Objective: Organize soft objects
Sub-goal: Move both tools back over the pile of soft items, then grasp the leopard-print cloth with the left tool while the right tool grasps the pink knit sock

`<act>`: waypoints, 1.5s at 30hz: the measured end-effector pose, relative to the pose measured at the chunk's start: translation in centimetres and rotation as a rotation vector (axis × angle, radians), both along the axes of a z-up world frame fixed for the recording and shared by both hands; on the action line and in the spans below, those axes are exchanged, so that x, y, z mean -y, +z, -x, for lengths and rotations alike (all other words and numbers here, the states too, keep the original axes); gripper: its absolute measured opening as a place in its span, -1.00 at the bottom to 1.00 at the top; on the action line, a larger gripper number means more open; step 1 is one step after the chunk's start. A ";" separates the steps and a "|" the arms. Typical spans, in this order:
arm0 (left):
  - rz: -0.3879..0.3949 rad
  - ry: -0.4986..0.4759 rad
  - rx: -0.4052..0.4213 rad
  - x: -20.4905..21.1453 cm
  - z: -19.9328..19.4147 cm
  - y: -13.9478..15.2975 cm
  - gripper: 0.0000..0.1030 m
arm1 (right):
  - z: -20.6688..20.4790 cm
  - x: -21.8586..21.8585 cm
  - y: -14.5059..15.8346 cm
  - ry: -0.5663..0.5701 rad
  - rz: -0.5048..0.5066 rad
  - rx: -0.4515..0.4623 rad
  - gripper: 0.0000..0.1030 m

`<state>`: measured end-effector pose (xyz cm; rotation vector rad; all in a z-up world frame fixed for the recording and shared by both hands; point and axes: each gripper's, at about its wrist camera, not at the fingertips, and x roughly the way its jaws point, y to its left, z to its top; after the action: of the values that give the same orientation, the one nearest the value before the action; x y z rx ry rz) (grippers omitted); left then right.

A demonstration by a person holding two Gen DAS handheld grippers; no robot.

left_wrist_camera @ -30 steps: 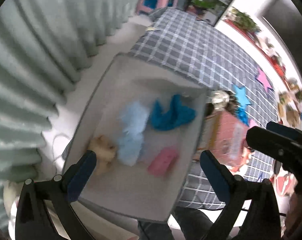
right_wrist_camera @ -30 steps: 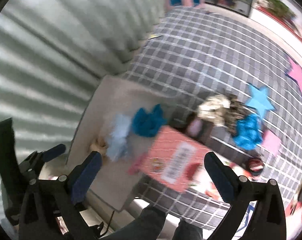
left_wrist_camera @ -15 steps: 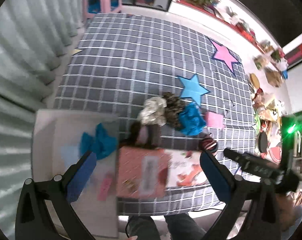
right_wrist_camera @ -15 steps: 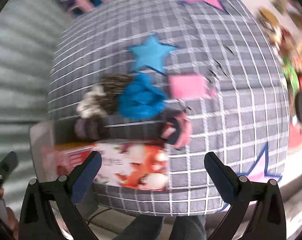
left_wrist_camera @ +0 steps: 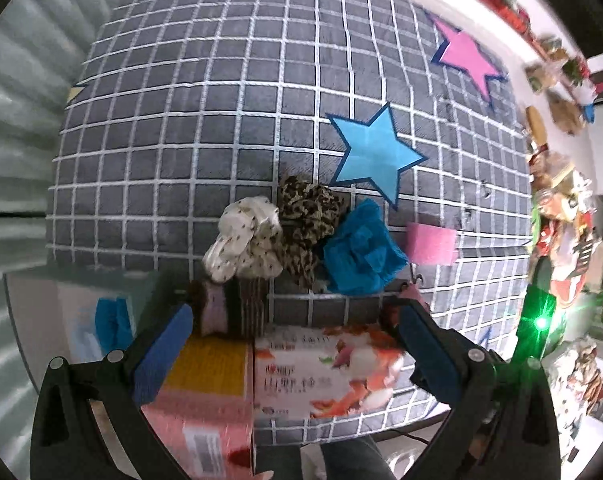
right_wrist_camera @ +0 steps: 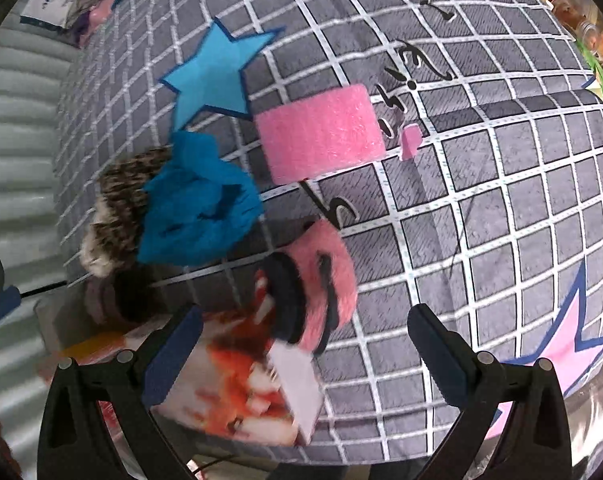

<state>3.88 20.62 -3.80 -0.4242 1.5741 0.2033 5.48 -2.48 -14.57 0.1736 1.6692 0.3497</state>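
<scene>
Soft items lie on a grey checked bed cover point(left_wrist_camera: 205, 120): a white dotted cloth point(left_wrist_camera: 245, 246), a leopard-print cloth point(left_wrist_camera: 307, 216), a blue cloth point(left_wrist_camera: 361, 256) point(right_wrist_camera: 197, 208), a pink sponge point(left_wrist_camera: 431, 244) point(right_wrist_camera: 321, 134), a brown-and-lilac knit piece point(left_wrist_camera: 229, 308) and a pink-and-black fuzzy item point(right_wrist_camera: 313, 280). My left gripper point(left_wrist_camera: 293, 344) is open and empty above the boxes near the knit piece. My right gripper point(right_wrist_camera: 301, 344) is open and empty just short of the fuzzy item.
Two printed cardboard boxes point(left_wrist_camera: 325, 372) point(left_wrist_camera: 205, 408) lie at the cover's near edge. A grey bin point(left_wrist_camera: 61, 320) holding a blue cloth point(left_wrist_camera: 111, 320) stands at the left by the curtain point(left_wrist_camera: 13, 120). Toys crowd the right side point(left_wrist_camera: 561, 220).
Both grippers swung from the grey bin at the left over to the bed cover and came closer to the soft items. Both stayed open and empty.
</scene>
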 end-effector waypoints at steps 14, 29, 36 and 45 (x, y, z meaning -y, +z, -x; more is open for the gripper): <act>-0.053 -0.068 -0.143 -1.5 -3.7 -5.7 1.00 | -0.2 -0.6 -3.6 0.048 -0.052 -0.055 -0.20; -0.138 -0.261 -0.222 2.8 -7.7 -12.0 0.11 | 1.3 6.1 -0.6 -0.063 -0.157 -0.085 -0.27; -0.136 -0.281 -0.134 4.5 -8.7 -10.3 -0.59 | 1.0 8.1 0.8 -0.100 -0.179 -0.072 -0.27; -0.090 -0.221 0.052 2.0 -8.4 -3.2 -0.59 | 1.8 11.1 2.3 -0.111 -0.185 -0.058 -0.27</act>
<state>12.25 18.63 -6.98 -0.1818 1.5418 0.0918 3.70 -13.62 -12.29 0.4167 1.6755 0.4185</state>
